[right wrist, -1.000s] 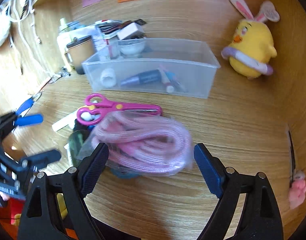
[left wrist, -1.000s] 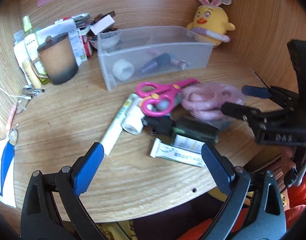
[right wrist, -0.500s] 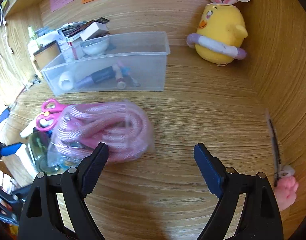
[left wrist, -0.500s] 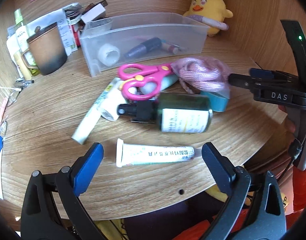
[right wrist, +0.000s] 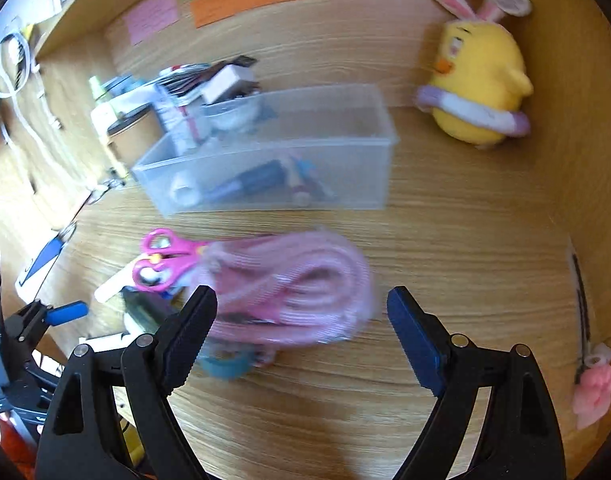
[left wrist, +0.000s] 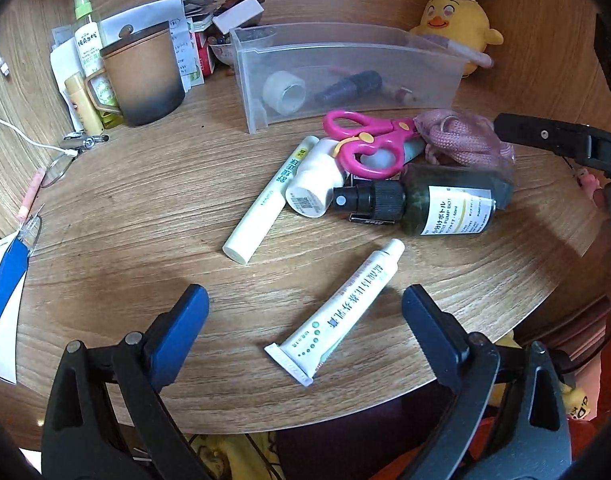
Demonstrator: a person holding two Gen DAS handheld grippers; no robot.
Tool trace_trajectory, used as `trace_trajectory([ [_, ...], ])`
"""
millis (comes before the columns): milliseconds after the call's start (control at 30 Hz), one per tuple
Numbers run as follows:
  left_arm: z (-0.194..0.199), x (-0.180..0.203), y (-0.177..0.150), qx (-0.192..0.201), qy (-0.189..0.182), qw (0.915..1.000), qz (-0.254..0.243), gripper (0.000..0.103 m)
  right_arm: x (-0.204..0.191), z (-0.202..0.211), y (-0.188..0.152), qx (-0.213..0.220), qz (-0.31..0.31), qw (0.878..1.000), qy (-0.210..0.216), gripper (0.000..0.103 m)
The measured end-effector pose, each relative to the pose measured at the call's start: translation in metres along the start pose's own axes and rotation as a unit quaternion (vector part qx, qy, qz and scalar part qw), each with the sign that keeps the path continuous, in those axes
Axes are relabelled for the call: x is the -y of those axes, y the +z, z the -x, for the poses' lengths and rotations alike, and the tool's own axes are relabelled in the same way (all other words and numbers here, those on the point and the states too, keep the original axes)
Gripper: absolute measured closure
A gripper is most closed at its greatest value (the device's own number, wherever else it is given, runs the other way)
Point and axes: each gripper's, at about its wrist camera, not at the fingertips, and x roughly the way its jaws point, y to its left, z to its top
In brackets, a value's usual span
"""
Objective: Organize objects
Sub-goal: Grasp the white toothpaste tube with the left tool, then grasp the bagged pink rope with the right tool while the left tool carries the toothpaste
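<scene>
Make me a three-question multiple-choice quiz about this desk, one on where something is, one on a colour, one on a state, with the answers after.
1. Where does the roll of clear tape lie?
A. inside the clear plastic bin
B. on the brown mug
C. under the plush chick

2. What colour are the scissor handles?
A. green
B. pink
C. black

3. How does the dark green spray bottle rest?
A. upright
B. hanging
C. on its side

Answers: 1 A, the tape shows through the bin's wall. 2 B, both loops are bright pink. 3 C, its black nozzle points sideways along the wooden desk.
</scene>
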Motion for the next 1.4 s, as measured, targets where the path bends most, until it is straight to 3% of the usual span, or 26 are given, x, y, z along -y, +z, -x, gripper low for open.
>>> trace_trajectory([
  [33, 0.002, 0.0, 0.0, 0.004, -0.006, 1.0, -0.001, 0.016, -0.009, -0.002, 0.002, 0.001, 0.008, 1.0, 0.0, 0.018],
  [100, 0.005, 0.002, 0.001, 0.01, -0.009, 0.9999, -0.008, 0.036, -0.022, -0.008, 0.004, -0.001, 0.024, 1.0, -0.005, 0.018],
  [200, 0.006, 0.004, 0.004, 0.013, -0.015, 0.9997, -0.015, 0.062, -0.035, -0.017, 0.001, -0.008, 0.059, 0.997, -0.04, 0.018],
  [367, 0.008, 0.001, 0.004, 0.015, -0.014, 0.9996, -0.02, 0.087, -0.015, -0.021, -0.005, -0.024, 0.037, 0.998, -0.047, 0.02],
  [567, 0.007, -0.006, 0.007, 0.015, -0.016, 0.9998, -0.004, 0.088, 0.022, -0.006, -0.01, -0.025, -0.01, 0.998, -0.053, 0.026],
  [800, 0.019, -0.01, 0.015, 0.035, -0.009, 0.9993, -0.001, 0.088, 0.069, 0.002, -0.024, -0.047, -0.062, 0.992, -0.101, 0.029],
  [933, 0.027, -0.013, 0.025, 0.055, -0.005, 0.9985, 0.003, 0.088, 0.085, 0.008, -0.019, -0.041, -0.118, 0.99, -0.069, 0.029],
  [1067, 0.031, -0.018, 0.039, 0.075, -0.001, 0.9971, 0.013, 0.088, 0.071, -0.003, -0.005, -0.037, -0.138, 0.989, -0.039, 0.013],
  [1133, 0.033, -0.021, 0.043, 0.083, -0.003, 0.9964, 0.019, 0.088, 0.056, -0.022, 0.0, -0.06, -0.125, 0.99, -0.025, 0.012],
  [1267, 0.035, -0.023, 0.049, 0.094, -0.005, 0.9953, 0.023, 0.088, 0.045, -0.046, 0.007, -0.078, -0.128, 0.988, -0.032, 0.002],
  [1400, 0.032, -0.024, 0.056, 0.101, -0.009, 0.9946, 0.023, 0.088, 0.043, -0.056, 0.015, -0.074, -0.146, 0.986, -0.043, 0.0],
])
